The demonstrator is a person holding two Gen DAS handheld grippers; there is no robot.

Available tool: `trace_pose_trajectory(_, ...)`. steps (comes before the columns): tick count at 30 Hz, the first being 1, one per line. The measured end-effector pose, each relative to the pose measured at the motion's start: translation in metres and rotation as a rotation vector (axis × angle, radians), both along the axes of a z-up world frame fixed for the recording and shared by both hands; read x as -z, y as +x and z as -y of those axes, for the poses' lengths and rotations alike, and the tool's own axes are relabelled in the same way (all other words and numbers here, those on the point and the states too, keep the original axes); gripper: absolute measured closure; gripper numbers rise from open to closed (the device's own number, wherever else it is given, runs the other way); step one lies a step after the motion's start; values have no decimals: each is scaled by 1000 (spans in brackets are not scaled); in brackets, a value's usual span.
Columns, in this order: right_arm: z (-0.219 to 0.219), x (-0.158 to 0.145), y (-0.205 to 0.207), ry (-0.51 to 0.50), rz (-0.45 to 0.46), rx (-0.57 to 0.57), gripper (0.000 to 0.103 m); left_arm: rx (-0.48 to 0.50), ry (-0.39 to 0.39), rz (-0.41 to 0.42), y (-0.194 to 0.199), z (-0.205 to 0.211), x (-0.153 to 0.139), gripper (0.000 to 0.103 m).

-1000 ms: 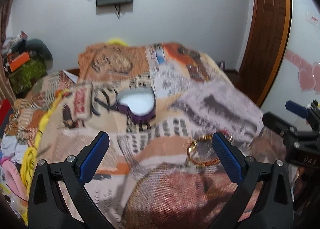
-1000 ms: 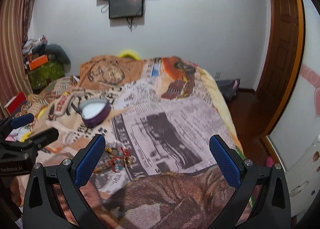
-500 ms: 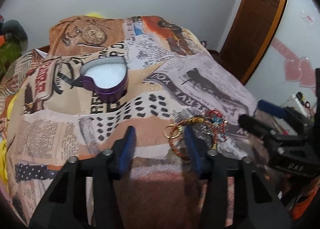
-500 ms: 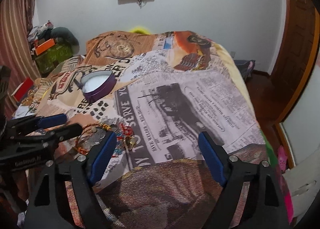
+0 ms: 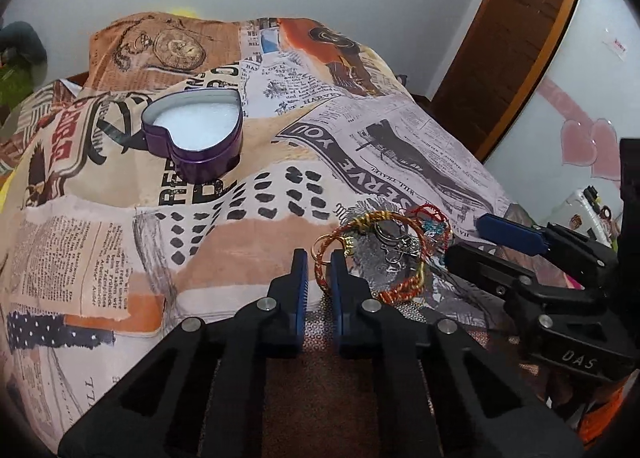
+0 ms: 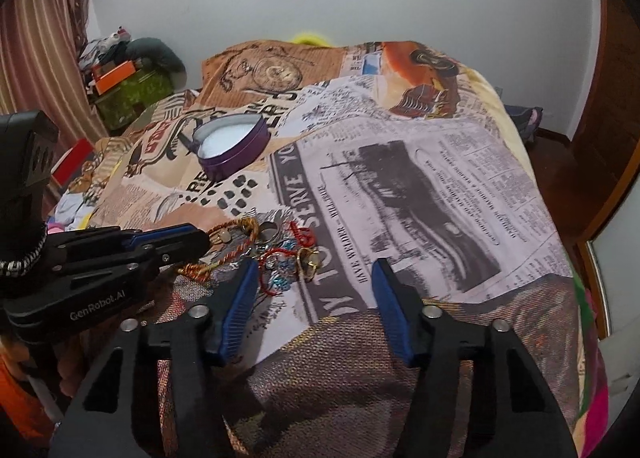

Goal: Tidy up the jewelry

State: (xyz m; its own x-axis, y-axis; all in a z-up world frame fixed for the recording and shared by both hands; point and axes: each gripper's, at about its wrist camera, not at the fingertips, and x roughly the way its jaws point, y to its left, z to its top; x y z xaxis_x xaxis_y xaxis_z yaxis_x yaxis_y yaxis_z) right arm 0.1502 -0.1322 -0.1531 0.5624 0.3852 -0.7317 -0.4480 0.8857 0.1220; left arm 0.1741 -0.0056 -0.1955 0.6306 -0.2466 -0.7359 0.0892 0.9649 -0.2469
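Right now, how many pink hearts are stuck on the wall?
2. They are on the pale wall beside the door: the left heart, and the right heart overlapping it. More may hide behind the right gripper.

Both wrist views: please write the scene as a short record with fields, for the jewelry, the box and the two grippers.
surface: bed cover with newspaper print
box: purple heart-shaped tin, open, white lining, nothing visible inside, apart from the jewelry
jewelry: tangled pile on the cover, with a red-gold bangle, red cords, small metal pieces
left gripper: fingers nearly closed around the bangle's rim; the bangle lies on the cover
right gripper: open, just in front of the pile, holds nothing
not yet done: no jewelry in the tin
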Motion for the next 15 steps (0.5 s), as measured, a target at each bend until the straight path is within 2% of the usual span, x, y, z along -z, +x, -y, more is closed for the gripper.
trace_pose_trajectory(4,-6,1,0,10,-15,-21,56,-1,14,6,-1,-1,0,102)
trace_pose_trajectory(6,-9,1,-1,6,-17,-35,60,-2,10,8,-2,-1,0,102)
trace_pose_trajectory(8,-13,5,0,-2,-31,-49,73,-18,15,14,-3,-2,-2,102)
trace_pose_trajectory(11,-13,7,1,-7,-28,-42,84,-40,19,35,-7,-5,-7,102)
trace_pose_trajectory(13,-11,6,0,7,-24,-37,91,-45,15,54,-9,-6,-13,102)
trace_pose_trajectory(15,-9,5,0,12,-23,-29,93,-52,17,78,-12,-8,-21,102)
